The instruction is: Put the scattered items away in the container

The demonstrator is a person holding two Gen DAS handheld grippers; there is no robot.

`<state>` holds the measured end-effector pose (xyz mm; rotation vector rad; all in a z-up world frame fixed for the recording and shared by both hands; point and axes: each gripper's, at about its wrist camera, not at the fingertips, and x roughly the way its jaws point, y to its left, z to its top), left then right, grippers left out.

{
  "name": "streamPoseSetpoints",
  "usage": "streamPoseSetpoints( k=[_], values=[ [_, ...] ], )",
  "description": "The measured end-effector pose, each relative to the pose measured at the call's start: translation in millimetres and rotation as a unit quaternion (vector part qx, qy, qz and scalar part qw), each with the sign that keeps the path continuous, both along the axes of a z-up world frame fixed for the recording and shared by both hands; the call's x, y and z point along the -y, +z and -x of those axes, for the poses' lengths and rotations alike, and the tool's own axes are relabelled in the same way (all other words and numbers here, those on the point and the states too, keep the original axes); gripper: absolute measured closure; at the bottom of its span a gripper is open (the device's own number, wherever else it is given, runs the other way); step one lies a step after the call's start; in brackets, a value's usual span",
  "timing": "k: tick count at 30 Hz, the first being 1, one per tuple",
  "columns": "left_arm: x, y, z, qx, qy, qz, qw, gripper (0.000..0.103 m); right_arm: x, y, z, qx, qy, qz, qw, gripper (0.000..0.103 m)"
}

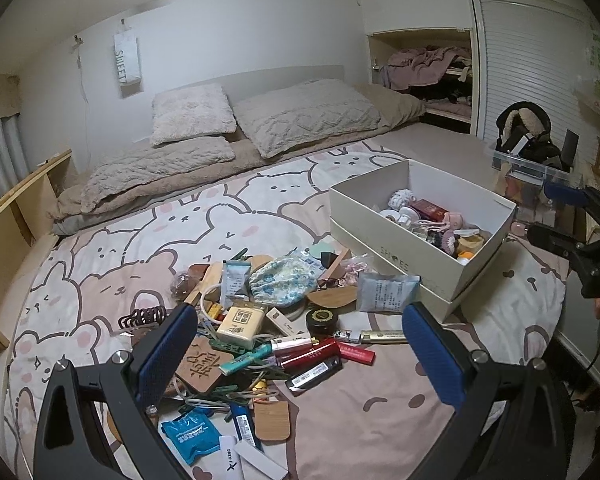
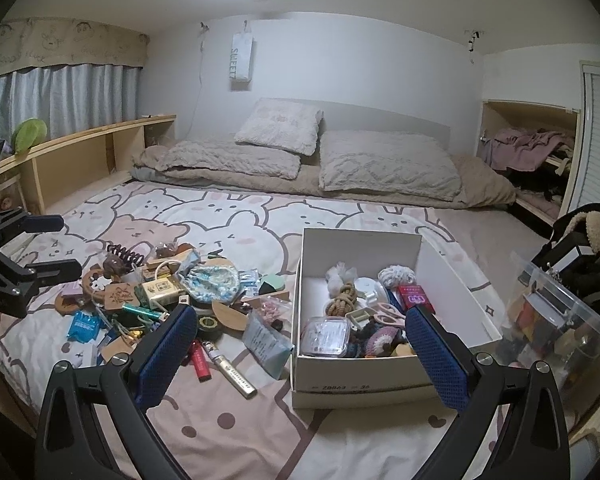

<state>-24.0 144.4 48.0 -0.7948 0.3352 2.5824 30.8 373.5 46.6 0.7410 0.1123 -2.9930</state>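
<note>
The left gripper (image 1: 300,356), with blue padded fingers, hangs spread wide and empty over a heap of small scattered items (image 1: 260,320) on the bear-and-rabbit printed bedspread (image 1: 112,248). Directly between its fingers lie a red cylindrical tube (image 1: 308,354) and a cream rectangular box (image 1: 240,322), with a blue-flowered fabric pouch (image 1: 282,282) just beyond them. The open white cardboard shoebox (image 1: 480,256), already holding assorted trinkets, stands ahead and to the right of this gripper.

The right gripper (image 2: 300,356) is likewise wide apart and holds nothing; the shoebox (image 2: 360,244) sits just ahead between its fingers, the heap (image 2: 160,292) ahead to its left. A gold pen-like tube (image 2: 236,376) lies near its left finger.
</note>
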Motion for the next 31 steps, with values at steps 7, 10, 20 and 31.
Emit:
streamPoseSetpoints(
  k=[7, 10, 20, 31],
  values=[
    [0.7, -0.2, 0.3, 0.0, 0.0, 0.001, 1.0, 0.0, 2.6, -1.9, -0.6, 0.003, 0.001, 0.0, 1.0, 0.0],
    [0.3, -0.1, 0.1, 0.0, -0.001, 0.002, 1.0, 0.0, 2.1, -2.2, -0.4, 0.002, 0.0, 0.0, 1.0, 0.0],
    [0.5, 0.1, 0.3, 0.0, 0.0, 0.001, 1.0, 0.0, 1.6, -4.9, 0.4, 0.004, 0.0, 0.001, 1.0, 0.0],
    [0.3, 4.2, 0.0, -0.01, 0.009, 0.003, 0.9999, 0.0, 3.9, -6.6, -1.8, 0.007, 0.002, 0.0, 1.0, 0.0]
  ],
)
